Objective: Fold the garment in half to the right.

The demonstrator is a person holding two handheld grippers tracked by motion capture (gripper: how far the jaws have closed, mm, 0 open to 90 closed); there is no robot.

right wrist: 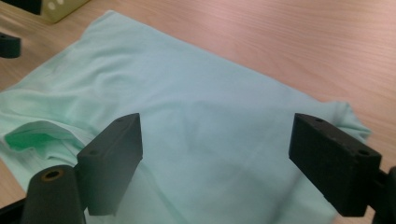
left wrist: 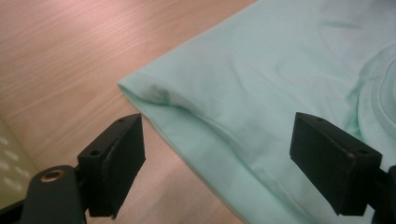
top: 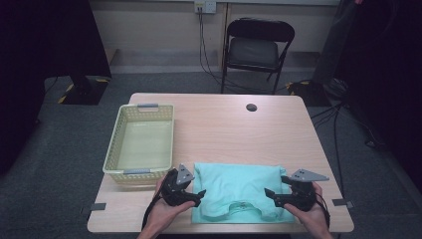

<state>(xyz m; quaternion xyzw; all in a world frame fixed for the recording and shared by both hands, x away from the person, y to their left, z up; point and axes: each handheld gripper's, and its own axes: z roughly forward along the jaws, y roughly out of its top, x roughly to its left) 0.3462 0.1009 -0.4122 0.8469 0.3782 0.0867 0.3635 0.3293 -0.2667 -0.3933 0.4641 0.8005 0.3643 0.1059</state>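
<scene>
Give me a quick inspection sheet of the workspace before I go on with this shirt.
Surface: wooden table, a dark round cap near its far edge.
Job's things: mint-green T-shirt folded flat at the near edge, collar toward the person; empty yellow basket to its left.
Clutter: grey tape marks on the near corners.
Grippers: left tongs and right tongs both open, at either side of the shirt, holding nothing.
Cables: one trails along each wrist; more on the floor at right.
Surroundings: folding chair, wall socket, grey carpet.
</scene>
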